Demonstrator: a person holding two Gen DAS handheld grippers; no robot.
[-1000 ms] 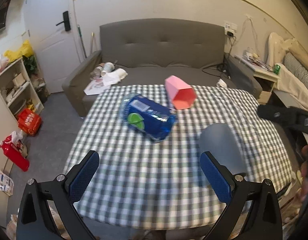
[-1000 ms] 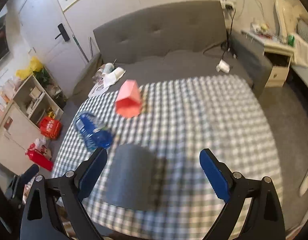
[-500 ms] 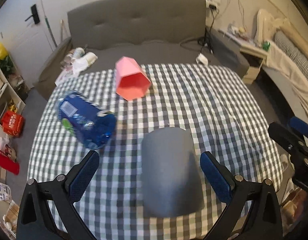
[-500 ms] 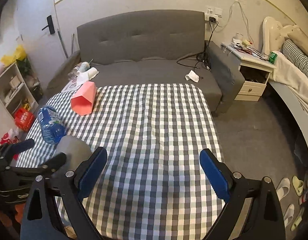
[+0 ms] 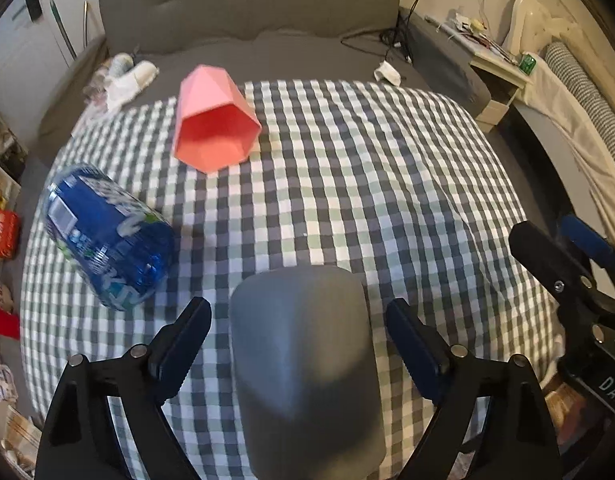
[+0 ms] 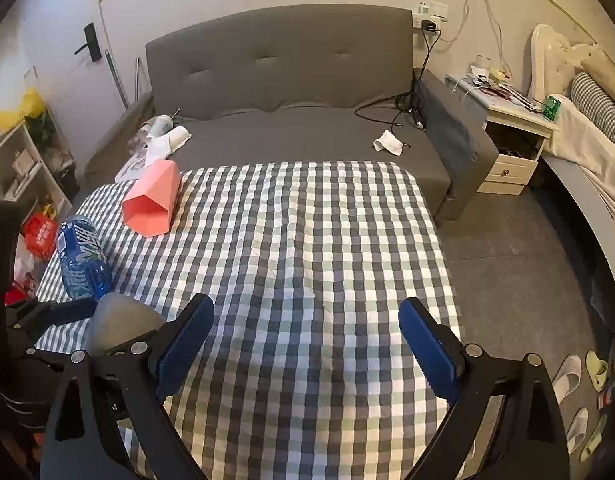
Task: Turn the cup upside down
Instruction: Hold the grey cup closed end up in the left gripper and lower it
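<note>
A grey cup [image 5: 303,360] stands on the checked tablecloth [image 5: 367,184] near the front edge, its closed end up. My left gripper [image 5: 299,344] is open with a finger on each side of the cup, not touching it. The cup also shows at the left of the right wrist view [image 6: 119,320]. My right gripper [image 6: 307,340] is open and empty over the cloth to the right of the cup; it appears at the right edge of the left wrist view [image 5: 563,256].
A pink faceted cup [image 5: 215,132] lies on its side at the far left of the table. A blue water bottle [image 5: 107,240] lies left of the grey cup. A grey sofa [image 6: 291,92] stands behind the table, a nightstand [image 6: 507,136] to the right.
My left gripper has moved forward and right until its fingers straddle the grey cup. My right gripper has swung right, away from the cup.
</note>
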